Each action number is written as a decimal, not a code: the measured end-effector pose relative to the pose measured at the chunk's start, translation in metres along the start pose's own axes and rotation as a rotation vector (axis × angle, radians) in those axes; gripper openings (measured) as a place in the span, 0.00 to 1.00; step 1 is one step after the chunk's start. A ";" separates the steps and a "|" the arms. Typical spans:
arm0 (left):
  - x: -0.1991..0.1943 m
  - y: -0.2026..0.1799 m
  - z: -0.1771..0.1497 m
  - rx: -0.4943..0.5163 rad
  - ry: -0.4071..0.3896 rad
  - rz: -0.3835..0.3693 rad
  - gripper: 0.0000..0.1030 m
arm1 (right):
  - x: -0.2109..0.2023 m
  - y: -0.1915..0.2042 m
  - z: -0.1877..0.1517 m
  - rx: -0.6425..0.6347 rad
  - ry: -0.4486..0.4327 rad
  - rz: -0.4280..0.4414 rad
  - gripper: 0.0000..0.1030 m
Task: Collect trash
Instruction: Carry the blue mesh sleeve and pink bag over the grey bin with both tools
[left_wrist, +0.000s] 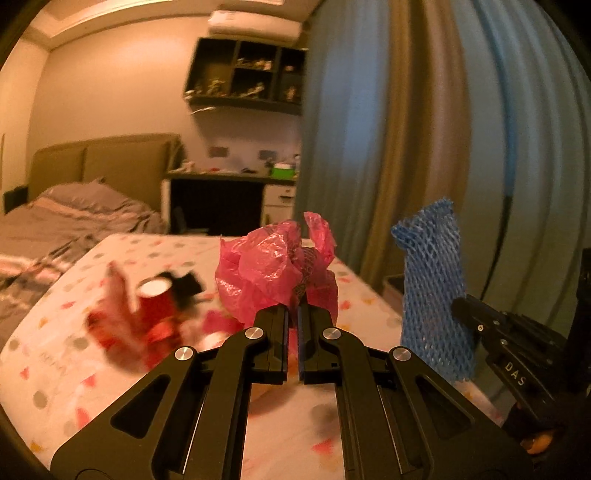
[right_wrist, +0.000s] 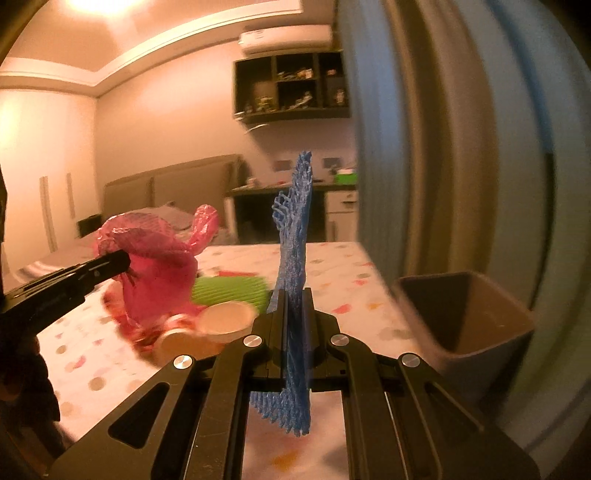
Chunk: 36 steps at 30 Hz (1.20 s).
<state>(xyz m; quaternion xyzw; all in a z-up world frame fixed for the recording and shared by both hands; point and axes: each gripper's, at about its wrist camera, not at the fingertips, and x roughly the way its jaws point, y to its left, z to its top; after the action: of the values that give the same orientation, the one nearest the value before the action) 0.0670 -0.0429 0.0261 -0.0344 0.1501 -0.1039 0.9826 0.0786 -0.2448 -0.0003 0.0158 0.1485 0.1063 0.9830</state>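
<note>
Pinching a crumpled pink plastic bag (left_wrist: 275, 273) between its closed jaws, my left claw (left_wrist: 295, 314) holds the bag lifted above the polka-dot patterned tabletop (left_wrist: 66, 369); some dark netting shows in the folds of the bag just above the pads. Seen from my right wrist, the same bag (right_wrist: 155, 273) bulges beyond the tip of the left claw (right_wrist: 122, 264), which reaches in from the left edge.

My right claw (right_wrist: 295, 314) is clamped on a flat blue foam mesh sleeve (right_wrist: 295, 258), held edge-on and upright, with one end rising above the jaws and the other hanging below them. From the left wrist the sleeve (left_wrist: 434, 288) shows its broad face, standing just right of the pink bag, gripped at its right edge by the right claw (left_wrist: 463, 306).

More trash lies on the tabletop under the bag, blurred: a red cup with a white rim (left_wrist: 155, 299) on its side, red wrappers (left_wrist: 110, 332), a green ribbed piece (right_wrist: 232, 291), and a pale round cup or lid (right_wrist: 227, 319).

A grey square bin (right_wrist: 480, 321) stands open beside the tabletop on the right, close under long blue and tan curtains (right_wrist: 443, 147). Farther back are a bed with a tan headboard (left_wrist: 103, 166), a cluttered desk (left_wrist: 229, 181) and a dark wall shelf (left_wrist: 247, 74).
</note>
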 end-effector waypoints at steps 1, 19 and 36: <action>0.007 -0.011 0.002 0.014 -0.002 -0.015 0.02 | 0.000 -0.009 0.001 0.003 -0.005 -0.023 0.07; 0.146 -0.168 0.022 0.093 0.002 -0.213 0.03 | 0.040 -0.159 0.023 0.056 -0.067 -0.330 0.07; 0.210 -0.194 0.009 0.087 0.073 -0.261 0.03 | 0.070 -0.192 0.022 0.100 -0.016 -0.343 0.07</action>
<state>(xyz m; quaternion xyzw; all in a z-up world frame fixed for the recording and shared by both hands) 0.2276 -0.2774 -0.0069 -0.0072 0.1755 -0.2384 0.9552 0.1898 -0.4176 -0.0112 0.0398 0.1462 -0.0704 0.9859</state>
